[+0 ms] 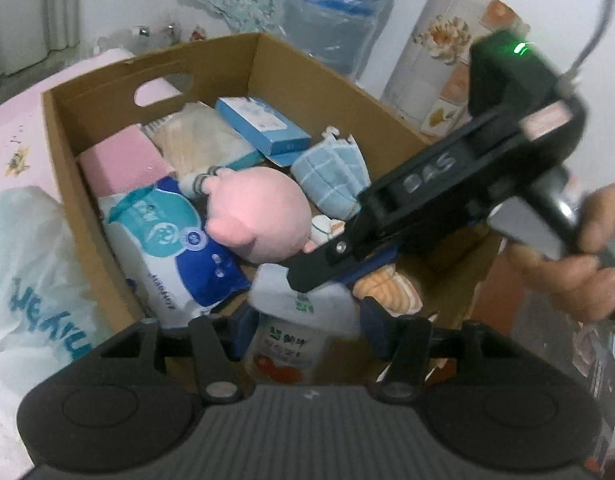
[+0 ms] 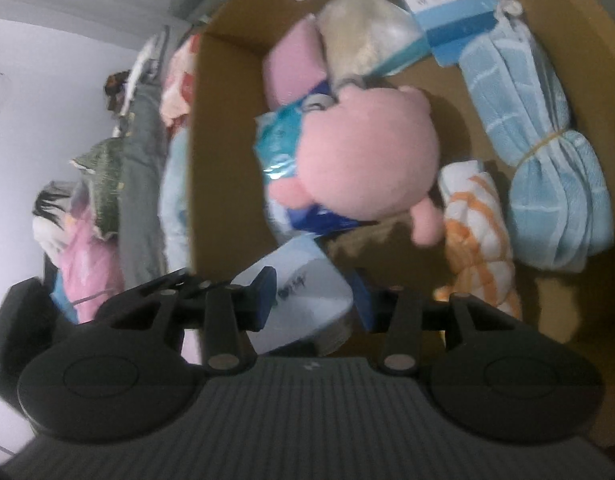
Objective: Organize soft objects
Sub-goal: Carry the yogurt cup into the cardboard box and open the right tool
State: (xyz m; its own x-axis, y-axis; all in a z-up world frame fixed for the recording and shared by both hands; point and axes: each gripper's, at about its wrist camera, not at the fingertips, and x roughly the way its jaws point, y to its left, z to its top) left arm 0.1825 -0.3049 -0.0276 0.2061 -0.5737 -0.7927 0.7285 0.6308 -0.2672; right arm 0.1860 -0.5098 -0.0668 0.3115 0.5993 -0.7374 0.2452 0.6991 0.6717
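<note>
- Left gripper (image 1: 307,332) is hovering over the near edge of the cardboard box (image 1: 347,92), its blue-padded jaws standing partly apart on either side of a small white packet (image 1: 285,350) with green lettering and a red picture; whether the pads are pressing on it I cannot tell.
- Right gripper (image 2: 315,300) is reaching into the same box from the other side, its jaws standing apart with a smooth white pouch (image 2: 303,292) lying between them; the pads do not appear to be squeezing it.
- A hand (image 1: 591,256) is wrapping around the black, hard-plastic handle of that right gripper.
- A round pink plush toy (image 1: 259,216), fuzzy and ball-shaped with stubby limbs, is lying in the middle of the box, resting on a glossy blue-and-white wipes pack (image 1: 175,248).
- A rolled light-blue towel (image 1: 331,180), ribbed with pale stripes and bound by a thin band, is sitting by the right wall of the box.
- An orange-and-white striped cloth (image 2: 479,240), soft and crumpled, is lying just beside the towel.
- A flat blue carton (image 1: 263,124), a pink block (image 1: 123,160) and a crinkly clear-wrapped beige bundle (image 1: 199,136) are filling the far end.
- A thin white plastic bag (image 1: 31,280) with blue lettering is slumping outside the box's left wall.
</note>
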